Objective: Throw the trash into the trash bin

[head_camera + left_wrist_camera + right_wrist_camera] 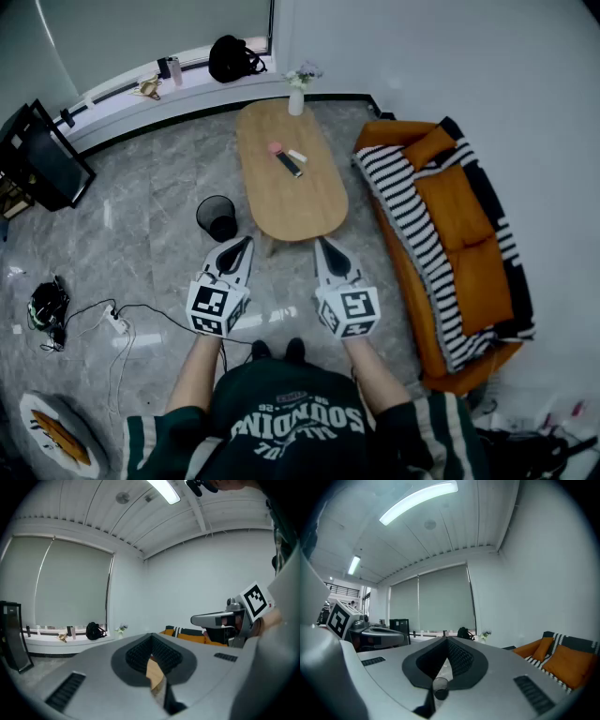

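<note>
**Both claws held in front of the table, nothing gripped.**
Left claw (246, 244) and right claw (321, 244) are each pressed together and empty. The black trash bin (217, 217) stands on the floor just beyond the left claw, beside the table (298, 202). The trash (288, 164) lies farther off on the tabletop.
</note>
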`<state>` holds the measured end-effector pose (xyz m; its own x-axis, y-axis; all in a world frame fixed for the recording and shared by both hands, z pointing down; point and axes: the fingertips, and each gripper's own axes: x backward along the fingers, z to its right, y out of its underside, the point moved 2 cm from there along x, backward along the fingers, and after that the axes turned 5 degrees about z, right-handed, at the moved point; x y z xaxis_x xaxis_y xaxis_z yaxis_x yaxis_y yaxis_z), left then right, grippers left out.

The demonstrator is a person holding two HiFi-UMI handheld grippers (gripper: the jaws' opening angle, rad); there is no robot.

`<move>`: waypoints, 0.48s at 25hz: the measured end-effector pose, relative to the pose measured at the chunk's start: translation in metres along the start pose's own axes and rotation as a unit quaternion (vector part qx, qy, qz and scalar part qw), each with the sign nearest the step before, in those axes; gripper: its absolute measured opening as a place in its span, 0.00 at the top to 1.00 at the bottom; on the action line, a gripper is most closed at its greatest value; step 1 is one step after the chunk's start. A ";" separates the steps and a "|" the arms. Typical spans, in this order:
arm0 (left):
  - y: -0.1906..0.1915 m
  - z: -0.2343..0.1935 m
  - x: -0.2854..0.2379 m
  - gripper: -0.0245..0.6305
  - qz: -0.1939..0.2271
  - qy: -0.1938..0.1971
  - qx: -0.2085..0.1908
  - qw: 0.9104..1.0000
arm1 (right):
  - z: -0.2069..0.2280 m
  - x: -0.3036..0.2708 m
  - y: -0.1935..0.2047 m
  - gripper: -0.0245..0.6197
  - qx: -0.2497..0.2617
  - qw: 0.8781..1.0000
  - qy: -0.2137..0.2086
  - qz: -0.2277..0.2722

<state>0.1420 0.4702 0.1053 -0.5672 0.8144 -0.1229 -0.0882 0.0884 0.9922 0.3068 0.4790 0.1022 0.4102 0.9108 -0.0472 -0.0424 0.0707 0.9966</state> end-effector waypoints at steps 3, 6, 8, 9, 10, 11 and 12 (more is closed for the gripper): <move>0.000 0.001 -0.001 0.96 -0.001 0.000 0.002 1.000 | 0.003 0.001 -0.002 0.97 -0.007 1.000 -0.002 0.006; 0.001 0.003 -0.002 0.96 -0.005 0.000 0.005 1.000 | 0.006 0.002 -0.001 0.97 -0.006 1.000 -0.001 0.008; 0.001 0.005 -0.001 0.96 -0.008 0.000 0.006 1.000 | 0.006 0.003 -0.001 0.97 -0.003 1.000 -0.004 0.009; 0.001 0.005 -0.001 0.96 -0.007 0.001 0.006 1.000 | 0.006 0.003 -0.002 0.97 -0.003 1.000 -0.005 0.010; 0.001 0.006 -0.002 0.96 -0.005 0.002 0.006 1.000 | 0.006 0.004 -0.002 0.97 -0.002 1.000 -0.006 0.012; 0.001 0.007 -0.003 0.96 -0.003 0.002 0.006 1.000 | 0.006 0.004 -0.003 0.97 -0.002 1.000 -0.007 0.014; 0.001 0.007 -0.004 0.96 -0.003 0.003 0.005 1.000 | 0.007 0.004 -0.002 0.97 -0.003 1.000 -0.007 0.014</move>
<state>0.1501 0.4714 0.1072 -0.5713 0.8106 -0.1284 -0.0838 0.0980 0.9917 0.3151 0.4795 0.1000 0.4219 0.9065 -0.0182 -0.0597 0.0477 0.9971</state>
